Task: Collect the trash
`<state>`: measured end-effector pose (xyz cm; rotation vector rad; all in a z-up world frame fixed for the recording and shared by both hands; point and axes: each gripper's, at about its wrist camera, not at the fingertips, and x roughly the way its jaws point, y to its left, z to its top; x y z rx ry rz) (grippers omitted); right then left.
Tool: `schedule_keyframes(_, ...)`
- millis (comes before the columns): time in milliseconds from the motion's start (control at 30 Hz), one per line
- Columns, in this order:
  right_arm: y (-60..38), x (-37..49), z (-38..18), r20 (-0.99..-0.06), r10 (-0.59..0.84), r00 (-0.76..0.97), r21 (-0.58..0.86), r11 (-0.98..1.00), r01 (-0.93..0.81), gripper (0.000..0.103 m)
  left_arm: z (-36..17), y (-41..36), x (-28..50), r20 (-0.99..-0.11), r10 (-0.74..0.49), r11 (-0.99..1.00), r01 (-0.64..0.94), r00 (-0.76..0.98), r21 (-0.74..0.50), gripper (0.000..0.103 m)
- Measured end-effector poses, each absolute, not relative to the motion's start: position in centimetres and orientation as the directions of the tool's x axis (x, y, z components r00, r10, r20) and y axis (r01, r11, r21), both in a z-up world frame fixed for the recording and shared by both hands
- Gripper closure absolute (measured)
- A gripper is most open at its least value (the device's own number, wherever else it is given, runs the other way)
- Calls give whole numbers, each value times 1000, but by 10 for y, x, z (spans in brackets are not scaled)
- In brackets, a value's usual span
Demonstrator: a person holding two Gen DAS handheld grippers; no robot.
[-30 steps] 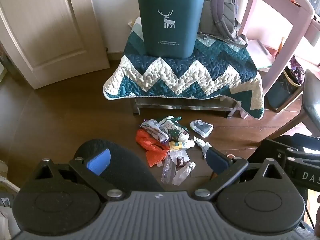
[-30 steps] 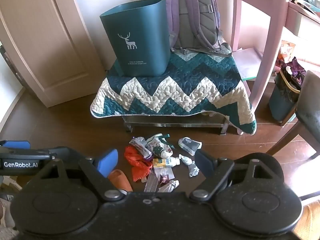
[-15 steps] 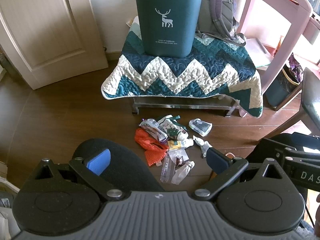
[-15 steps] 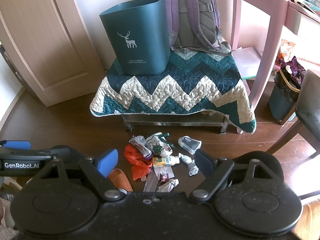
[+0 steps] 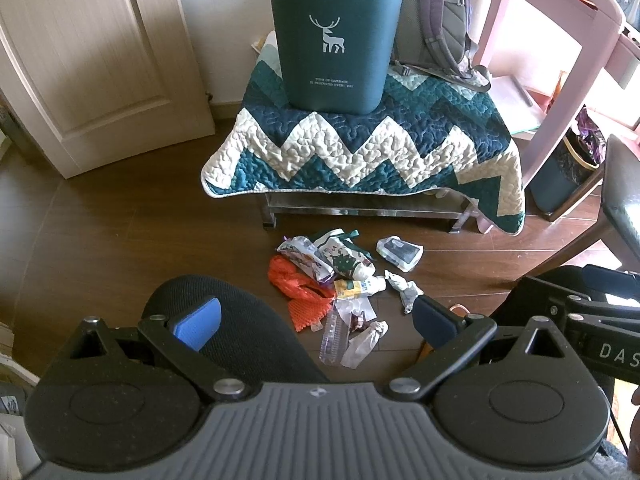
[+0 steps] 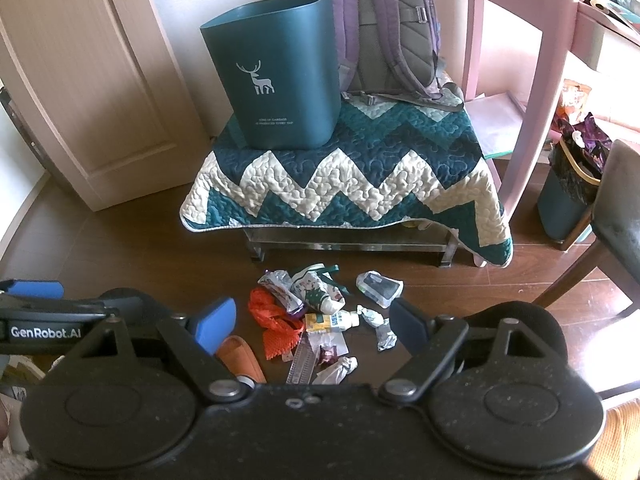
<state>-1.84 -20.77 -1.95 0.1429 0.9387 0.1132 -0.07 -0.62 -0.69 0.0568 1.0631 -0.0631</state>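
A heap of trash point(image 5: 340, 284) lies on the wooden floor in front of a low bench: an orange net point(image 5: 300, 294), crumpled wrappers, a small bottle point(image 5: 358, 286) and a clear packet point(image 5: 400, 253). The heap also shows in the right wrist view point(image 6: 320, 316). A dark teal bin with a white deer point(image 5: 334, 36) point(image 6: 276, 72) stands on the quilt-covered bench. My left gripper point(image 5: 316, 320) is open and empty above the heap. My right gripper point(image 6: 312, 324) is open and empty too.
A zigzag quilt point(image 5: 360, 152) covers the bench. A purple-grey backpack point(image 6: 384, 28) leans behind the bin. A pink desk leg point(image 6: 532, 92), a second bin point(image 6: 568, 200) and a chair point(image 6: 616, 216) stand on the right. A door point(image 5: 80, 60) is on the left. An orange slipper point(image 6: 240, 360) lies near.
Both grippers have edged slightly forward toward the bench; the bin and heap sit a little nearer in view. The jaws stay open.
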Motion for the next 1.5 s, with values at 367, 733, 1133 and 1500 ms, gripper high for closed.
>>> schedule_keyframes(367,-206,-22,-24,-794,155,588,170,985,-30,19,-9,-14,-5,-874,-25,996,85,485,18,0)
schedule_keyframes(733,-205,-21,-22,-795,152,587,169,985,-27,19,-9,-16,-5,-874,-26,996,85,485,18,0)
schedule_keyframes(1133,-205,-22,-21,-795,151,587,168,985,-27,19,-8,-15,-4,-875,-27,996,84,484,16,0)
schedule_keyframes(1500,-206,-20,-24,-801,144,582,157,987,-29,19,-4,-11,8,-878,-47,996,86,477,-7,0)
